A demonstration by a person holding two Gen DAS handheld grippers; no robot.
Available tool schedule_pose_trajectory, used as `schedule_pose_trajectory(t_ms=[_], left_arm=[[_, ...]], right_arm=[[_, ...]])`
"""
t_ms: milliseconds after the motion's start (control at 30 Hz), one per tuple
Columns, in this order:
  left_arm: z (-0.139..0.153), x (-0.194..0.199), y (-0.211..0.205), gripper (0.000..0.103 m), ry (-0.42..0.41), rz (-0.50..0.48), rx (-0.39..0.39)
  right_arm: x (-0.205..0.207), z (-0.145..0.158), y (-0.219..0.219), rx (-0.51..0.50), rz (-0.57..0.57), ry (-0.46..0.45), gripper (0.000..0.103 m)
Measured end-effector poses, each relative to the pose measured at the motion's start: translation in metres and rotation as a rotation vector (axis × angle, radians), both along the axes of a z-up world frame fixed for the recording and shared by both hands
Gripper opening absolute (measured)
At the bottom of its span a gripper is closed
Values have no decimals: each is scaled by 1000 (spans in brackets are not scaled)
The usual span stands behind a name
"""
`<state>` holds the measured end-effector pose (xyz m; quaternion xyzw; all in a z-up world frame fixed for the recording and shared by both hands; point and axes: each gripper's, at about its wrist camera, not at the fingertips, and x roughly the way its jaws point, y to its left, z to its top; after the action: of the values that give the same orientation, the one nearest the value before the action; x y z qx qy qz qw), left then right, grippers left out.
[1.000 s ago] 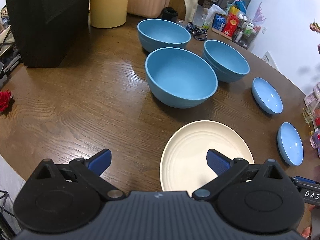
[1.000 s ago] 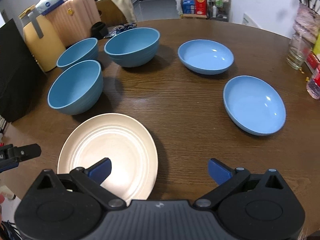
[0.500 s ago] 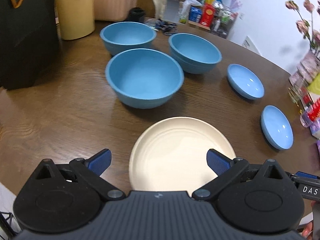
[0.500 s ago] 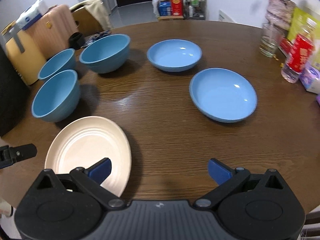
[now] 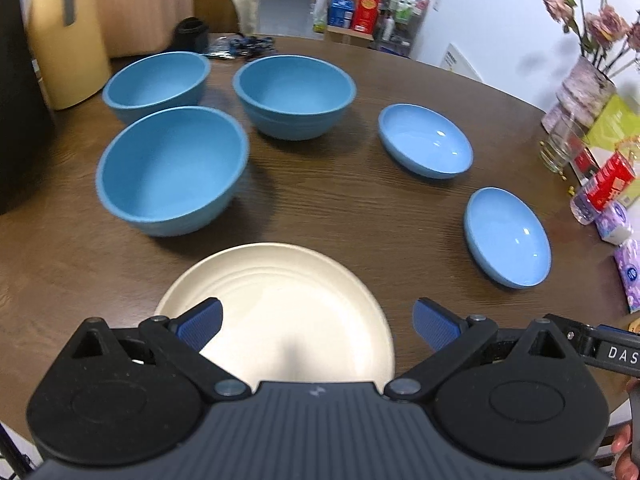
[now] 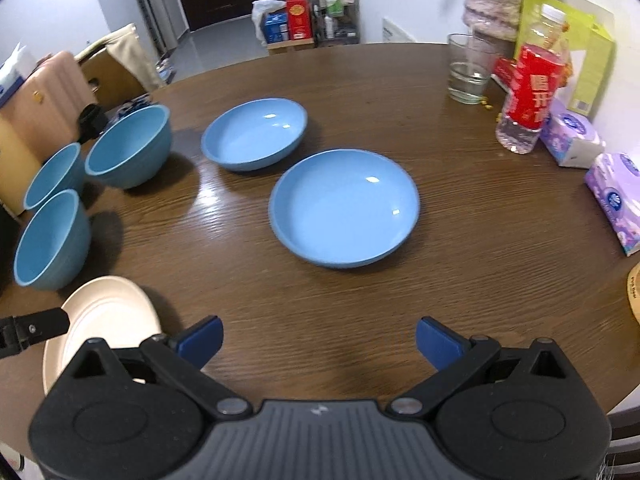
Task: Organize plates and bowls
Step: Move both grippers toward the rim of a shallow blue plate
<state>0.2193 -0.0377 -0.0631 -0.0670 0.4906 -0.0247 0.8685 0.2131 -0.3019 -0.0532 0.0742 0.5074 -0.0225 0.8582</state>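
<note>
Claws both gape released: left claw (image 5: 316,324) frames the cream plate (image 5: 280,304) at lower centre, right claw (image 6: 318,340) faces the near blue dish (image 6: 344,208) mid-frame, likely lining up pickups.

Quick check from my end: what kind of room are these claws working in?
Most likely a home dining area. A round wooden table holds blue bowls and a cream plate, with a vase of flowers, tissue packs and a suitcase around it, and a door beyond.
</note>
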Motion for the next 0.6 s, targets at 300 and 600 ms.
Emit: schedule_pose_trajectory(t_ms=[300, 600], left_arm=[[-3, 29, -53, 103, 18, -61, 18], [-10, 58, -98, 103, 41, -81, 53]], right_arm=[[22, -9, -50, -8, -46, 7, 103], [50, -21, -85, -9, -46, 16, 103]])
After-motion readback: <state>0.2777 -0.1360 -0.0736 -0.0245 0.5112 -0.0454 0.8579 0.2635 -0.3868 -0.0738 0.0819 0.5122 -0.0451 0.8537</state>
